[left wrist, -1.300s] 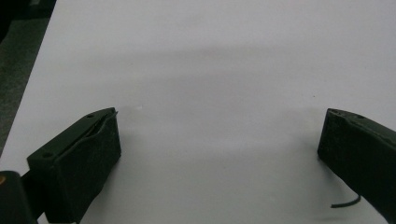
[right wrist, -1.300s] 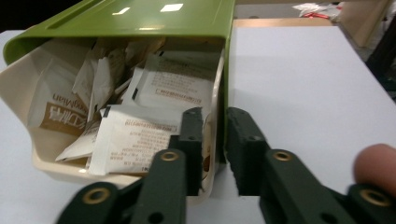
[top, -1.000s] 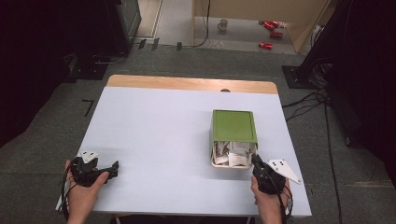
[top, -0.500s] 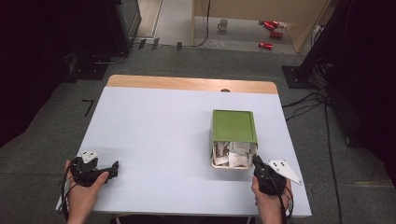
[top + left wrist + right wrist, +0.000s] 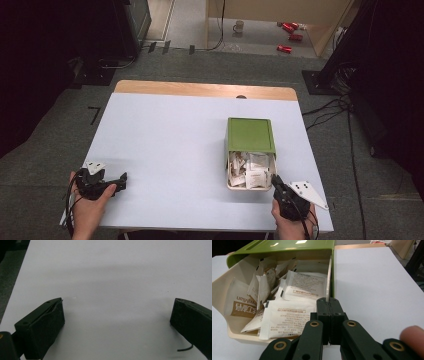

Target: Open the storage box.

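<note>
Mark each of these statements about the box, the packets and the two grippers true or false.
1. The box's green lid covers its far part, leaving the near part open. True.
2. The box holds white packets. True.
3. The right gripper has its jaws wide apart. False: they are closed together, with nothing between them.
4. The left gripper holds a packet. False: its jaws stand open over bare table.
5. The right gripper is at the box's near right corner. True.
</note>
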Demonstrator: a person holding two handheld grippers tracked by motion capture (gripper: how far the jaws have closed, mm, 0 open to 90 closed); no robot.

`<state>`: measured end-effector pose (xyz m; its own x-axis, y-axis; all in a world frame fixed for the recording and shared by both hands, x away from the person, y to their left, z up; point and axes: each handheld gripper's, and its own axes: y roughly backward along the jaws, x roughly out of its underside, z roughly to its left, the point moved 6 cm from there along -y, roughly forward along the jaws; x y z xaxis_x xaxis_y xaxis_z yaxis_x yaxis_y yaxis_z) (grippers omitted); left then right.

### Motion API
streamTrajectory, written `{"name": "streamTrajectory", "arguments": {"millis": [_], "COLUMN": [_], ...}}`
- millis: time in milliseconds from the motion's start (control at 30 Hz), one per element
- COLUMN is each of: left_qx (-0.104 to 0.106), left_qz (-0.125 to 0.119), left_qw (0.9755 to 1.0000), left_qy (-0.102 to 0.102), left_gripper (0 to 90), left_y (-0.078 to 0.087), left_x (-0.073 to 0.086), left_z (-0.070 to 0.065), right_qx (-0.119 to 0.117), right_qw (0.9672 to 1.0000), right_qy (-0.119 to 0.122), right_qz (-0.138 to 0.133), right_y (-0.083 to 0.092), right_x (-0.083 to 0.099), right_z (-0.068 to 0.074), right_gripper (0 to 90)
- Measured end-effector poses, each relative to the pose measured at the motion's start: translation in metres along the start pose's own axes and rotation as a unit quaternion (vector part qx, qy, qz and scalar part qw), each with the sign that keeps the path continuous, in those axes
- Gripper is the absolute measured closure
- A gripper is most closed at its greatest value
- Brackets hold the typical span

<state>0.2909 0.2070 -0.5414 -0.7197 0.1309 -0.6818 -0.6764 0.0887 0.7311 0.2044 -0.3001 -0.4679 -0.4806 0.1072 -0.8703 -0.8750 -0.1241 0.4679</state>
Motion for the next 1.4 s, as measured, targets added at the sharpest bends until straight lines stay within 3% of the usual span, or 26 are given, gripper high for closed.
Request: {"name": "streamTrajectory", "arguments": {"millis": [367,667,1000,1167,1400], "left_qx": [0.000,0.000,0.000,0.000,0.000], "left_qz": [0.001,0.001,0.000,-0.001,-0.001], "left_qw": [1.0000,1.0000,1.0000,1.0000,1.0000], "left_qy": [0.000,0.000,0.000,0.000,0.000], "left_gripper": [0.0,0.0,0.0,0.0,0.0], "left_y": [0.000,0.000,0.000,0.000,0.000], "left_x": [0.000,0.000,0.000,0.000,0.000], "left_z": [0.000,0.000,0.000,0.000,0.000], "right_qx": [-0.010,-0.022,-0.022,-0.033,-0.055], "right_qw": [0.9999,0.9996,0.9991,0.9982,0.9974], "right_qy": [0.000,0.006,0.016,0.019,0.035], "right_qz": [-0.005,-0.015,-0.033,-0.046,-0.029], "right_y": [0.006,0.008,0.017,0.020,0.011], "right_x": [0.005,-0.002,-0.017,-0.025,-0.019], "right_z": [0.000,0.004,0.010,0.019,0.036], "right_gripper": [89.2,73.7,67.7,66.3,64.2]}}
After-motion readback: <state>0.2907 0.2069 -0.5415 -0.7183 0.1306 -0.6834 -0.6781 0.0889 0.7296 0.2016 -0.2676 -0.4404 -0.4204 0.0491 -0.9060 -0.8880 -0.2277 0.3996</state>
